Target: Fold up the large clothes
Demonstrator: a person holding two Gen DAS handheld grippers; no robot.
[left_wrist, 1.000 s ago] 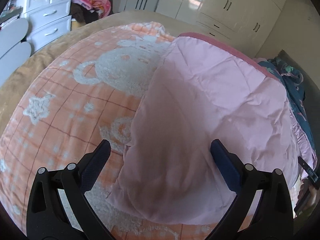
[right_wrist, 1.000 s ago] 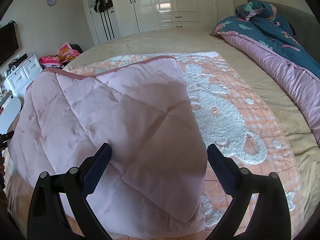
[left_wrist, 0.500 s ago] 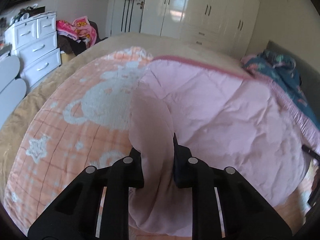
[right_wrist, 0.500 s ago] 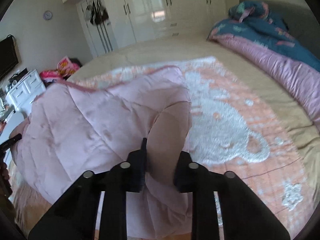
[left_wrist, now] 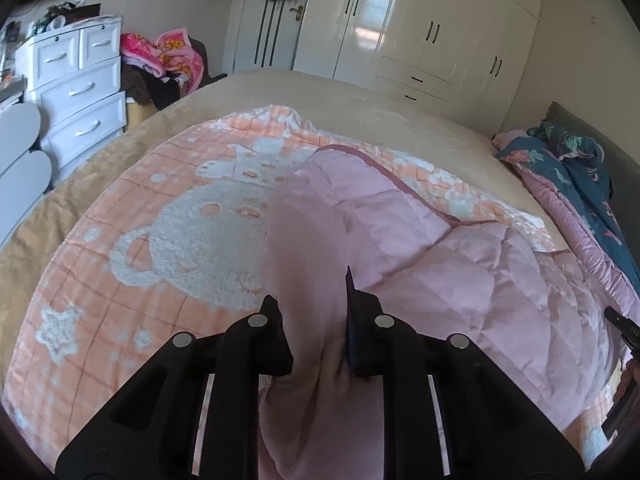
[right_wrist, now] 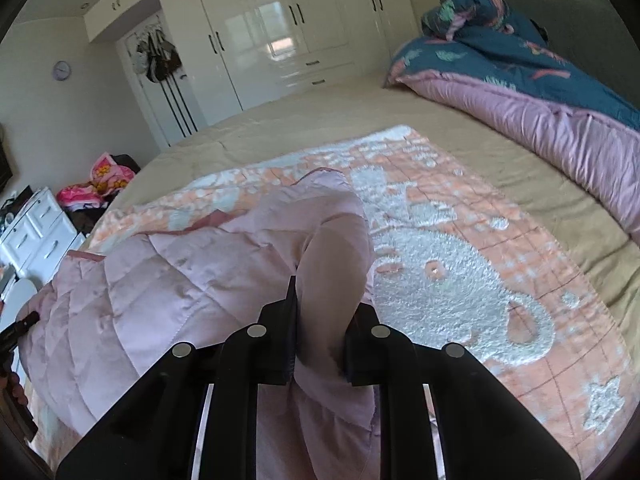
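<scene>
Dresser [left_wrist: 78, 92]: white, with drawers, at the far left of my left wrist view, beside the bed.
Bright clothes pile [left_wrist: 168, 56]: pink and yellow, heaped just right of the dresser.
Bed [left_wrist: 360, 108]: covered in a tan sheet, carrying everything I work on.
Peach blanket [left_wrist: 132, 248]: spread flat over the bed, with a white fluffy bear figure on it; it lies under the garment.
My left hand-held gripper [left_wrist: 316, 316]: clenched on a raised fold at the left edge of the pink quilted garment [left_wrist: 460, 280], cloth bunched between both fingers.
Pink quilted garment: lies on the peach blanket near the front edge of the bed, its darker pink trimmed edge curled over on the far side; both pinched ends stand lifted above the rest.
My right hand-held gripper [right_wrist: 320, 320]: clenched on the garment's right edge, a rounded hump of cloth rising up between the fingers.
Wardrobe [right_wrist: 280, 32]: glossy white doors along the far wall behind the bed.
Rolled duvet [right_wrist: 540, 92]: pink with a dark blue patterned side, lying along the right side of the bed, well apart from the garment.
</scene>
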